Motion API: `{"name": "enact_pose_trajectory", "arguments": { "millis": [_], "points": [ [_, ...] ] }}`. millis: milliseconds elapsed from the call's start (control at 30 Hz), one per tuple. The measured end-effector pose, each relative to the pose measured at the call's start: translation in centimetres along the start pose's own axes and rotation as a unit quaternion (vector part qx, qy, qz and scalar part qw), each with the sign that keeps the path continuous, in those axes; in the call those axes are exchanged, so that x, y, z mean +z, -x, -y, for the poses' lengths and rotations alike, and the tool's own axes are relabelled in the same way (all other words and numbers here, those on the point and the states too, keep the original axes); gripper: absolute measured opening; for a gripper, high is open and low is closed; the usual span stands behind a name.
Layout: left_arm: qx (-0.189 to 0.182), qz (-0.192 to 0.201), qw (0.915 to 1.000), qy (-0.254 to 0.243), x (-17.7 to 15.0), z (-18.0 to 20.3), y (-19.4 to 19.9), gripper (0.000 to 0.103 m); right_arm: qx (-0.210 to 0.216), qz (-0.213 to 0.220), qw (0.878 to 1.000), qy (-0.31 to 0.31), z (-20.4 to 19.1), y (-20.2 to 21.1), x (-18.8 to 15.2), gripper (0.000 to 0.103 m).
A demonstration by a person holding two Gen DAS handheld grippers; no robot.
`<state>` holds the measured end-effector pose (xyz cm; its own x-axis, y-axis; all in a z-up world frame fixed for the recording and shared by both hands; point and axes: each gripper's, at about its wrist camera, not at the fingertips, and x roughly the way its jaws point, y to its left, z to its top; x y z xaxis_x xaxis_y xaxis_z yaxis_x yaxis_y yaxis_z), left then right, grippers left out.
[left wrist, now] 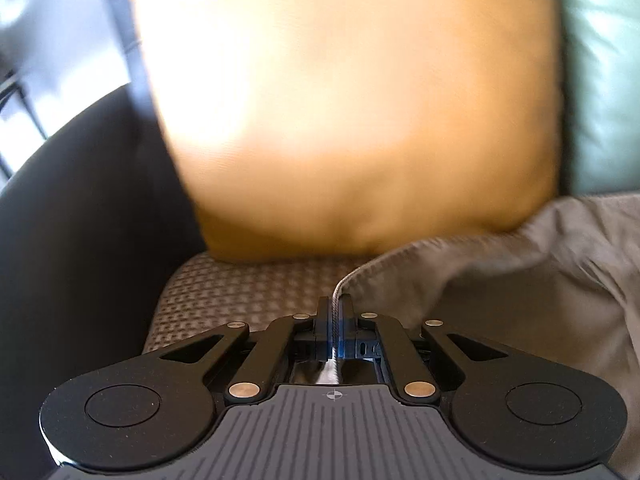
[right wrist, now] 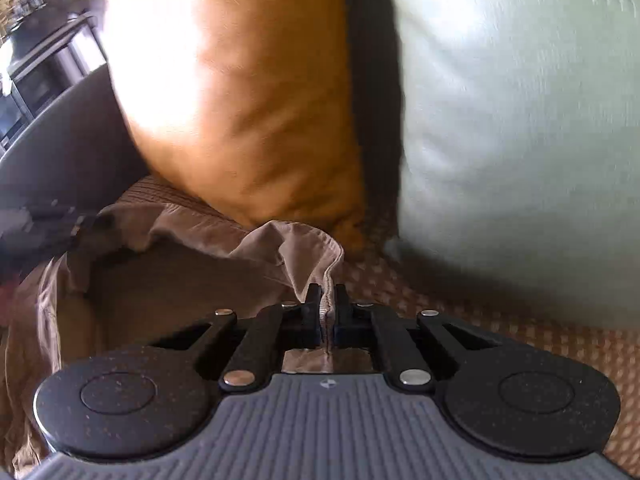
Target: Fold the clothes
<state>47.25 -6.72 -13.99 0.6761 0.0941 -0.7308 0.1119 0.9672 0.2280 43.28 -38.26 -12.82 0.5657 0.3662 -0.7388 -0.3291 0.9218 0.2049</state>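
Now your left gripper jaws pinch the hem of the taupe garment, which spreads to their right. Your right gripper jaws clamp another bunched edge, cloth trailing left before the mustard cushion.

Matt ribbed cloth garment; smooth leathery mustard cushion; woven seat.

the left gripper pinches the hem of a grey-brown garment on a woven seat, before an orange cushion.
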Motion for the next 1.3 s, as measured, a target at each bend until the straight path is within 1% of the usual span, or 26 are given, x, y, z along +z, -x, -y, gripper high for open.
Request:
{"name": "enact_pose_trajectory", "arguments": {
  "millis": [100, 167, 200, 233, 267, 333, 367, 400, 433, 467, 500, 533, 567, 600, 667, 700, 767, 800, 867, 900, 1000, 1033, 1067, 1133, 1233, 1300],
  "points": [
    [0.029, 0.015, 0.9988, 0.036, 1.0, -0.2, -0.9, 0.000, -0.037, 0.070, 0.997, -0.002, -0.9, 2.0, 1.0, 0.006],
    [0.041, 0.018, 0.9963, 0.073, 1.7, -0.3, -2.0, 0.000, -0.069, 0.126, 0.989, -0.016, -1.4, 2.9, 1.4, 0.006],
    [0.046, 0.019, 0.9945, 0.092, 2.0, -0.4, -2.5, 0.000, -0.081, 0.148, 0.985, -0.025, -1.6, 3.0, 1.4, 0.006],
    [0.051, 0.018, 0.9929, 0.106, 2.1, -0.3, -3.3, 0.000, -0.088, 0.162, 0.982, -0.034, -1.8, 2.9, 1.4, 0.006],
    [0.056, 0.017, 0.9916, 0.116, 2.2, -0.1, -4.0, 0.000, -0.092, 0.167, 0.981, -0.039, -2.0, 2.4, 1.4, 0.006],
    [0.062, 0.001, 0.9913, 0.116, 1.9, 0.8, -6.0, 0.000, -0.095, 0.146, 0.984, -0.039, -2.3, 0.3, 1.2, 0.006],
    [0.063, -0.010, 0.9926, 0.104, 1.6, 1.2, -7.0, 0.004, -0.094, 0.128, 0.987, -0.036, -2.4, -1.0, 1.0, 0.006],
    [0.065, -0.020, 0.9938, 0.088, 1.2, 1.6, -7.9, 0.016, -0.086, 0.102, 0.990, -0.036, -2.4, -2.6, 0.8, 0.006],
    [0.071, -0.025, 0.9946, 0.072, 0.8, 1.8, -8.4, 0.024, -0.072, 0.075, 0.994, -0.041, -2.3, -4.0, 0.4, 0.007],
    [0.076, -0.024, 0.9950, 0.061, 0.5, 1.9, -8.4, 0.034, -0.056, 0.058, 0.996, -0.049, -2.2, -5.0, 0.0, 0.013],
    [0.081, -0.021, 0.9952, 0.052, 0.3, 1.9, -8.2, 0.041, -0.037, 0.054, 0.996, -0.062, -2.1, -5.4, -0.4, 0.024],
    [0.080, -0.015, 0.9956, 0.047, 0.2, 1.7, -7.6, 0.055, -0.018, 0.050, 0.996, -0.074, -2.0, -5.8, -0.8, 0.034],
    [0.077, -0.005, 0.9958, 0.050, 0.3, 1.2, -6.7, 0.057, -0.004, 0.054, 0.995, -0.083, -1.9, -5.7, -1.1, 0.049],
    [0.075, 0.005, 0.9955, 0.057, 0.5, 0.6, -5.6, 0.057, 0.001, 0.068, 0.994, -0.085, -1.6, -4.7, -1.1, 0.058],
    [0.058, 0.023, 0.9948, 0.080, 1.1, -0.7, -2.8, 0.056, 0.010, 0.093, 0.992, -0.090, -1.0, -2.1, -1.0, 0.059],
    [0.041, 0.035, 0.9943, 0.092, 1.4, -1.3, -1.1, 0.056, 0.014, 0.104, 0.990, -0.094, -0.6, -0.7, -1.0, 0.059],
    [-0.005, 0.049, 0.9933, 0.104, 1.4, -1.5, 2.1, 0.056, 0.013, 0.115, 0.988, -0.100, 0.2, 2.5, -1.2, 0.060],
    [-0.031, 0.046, 0.9934, 0.100, 1.3, -1.0, 3.3, 0.056, 0.007, 0.114, 0.989, -0.096, 0.6, 4.0, -1.5, 0.061],
    [-0.082, 0.034, 0.9924, 0.086, 0.8, 0.6, 5.2, 0.060, -0.007, 0.112, 0.990, -0.088, 1.3, 6.9, -2.2, 0.064],
    [-0.101, 0.026, 0.9918, 0.073, 0.5, 1.9, 6.0, 0.060, -0.016, 0.107, 0.991, -0.083, 1.7, 8.1, -2.5, 0.064],
    [-0.141, 0.020, 0.9898, 0.001, -0.5, 7.3, 7.4, 0.060, -0.049, 0.080, 0.993, -0.066, 2.9, 10.6, -4.3, 0.066],
    [-0.149, 0.022, 0.9884, -0.021, -0.8, 9.1, 7.7, 0.062, -0.055, 0.072, 0.994, -0.061, 3.3, 11.3, -4.9, 0.066],
    [-0.153, 0.027, 0.9870, -0.041, -1.2, 10.7, 7.9, 0.068, -0.061, 0.064, 0.994, -0.057, 3.8, 11.8, -5.6, 0.067],
    [-0.158, 0.034, 0.9837, -0.079, -1.7, 13.9, 7.9, 0.073, -0.070, 0.046, 0.995, -0.053, 4.8, 12.4, -6.7, 0.067],
    [-0.154, 0.037, 0.9789, -0.129, -2.2, 18.5, 7.3, 0.077, -0.080, 0.023, 0.995, -0.049, 6.4, 12.5, -8.5, 0.068],
    [-0.133, 0.036, 0.9801, -0.143, -2.3, 20.3, 6.6, 0.078, -0.085, 0.009, 0.995, -0.050, 7.4, 12.0, -9.7, 0.068]
  ]
}}
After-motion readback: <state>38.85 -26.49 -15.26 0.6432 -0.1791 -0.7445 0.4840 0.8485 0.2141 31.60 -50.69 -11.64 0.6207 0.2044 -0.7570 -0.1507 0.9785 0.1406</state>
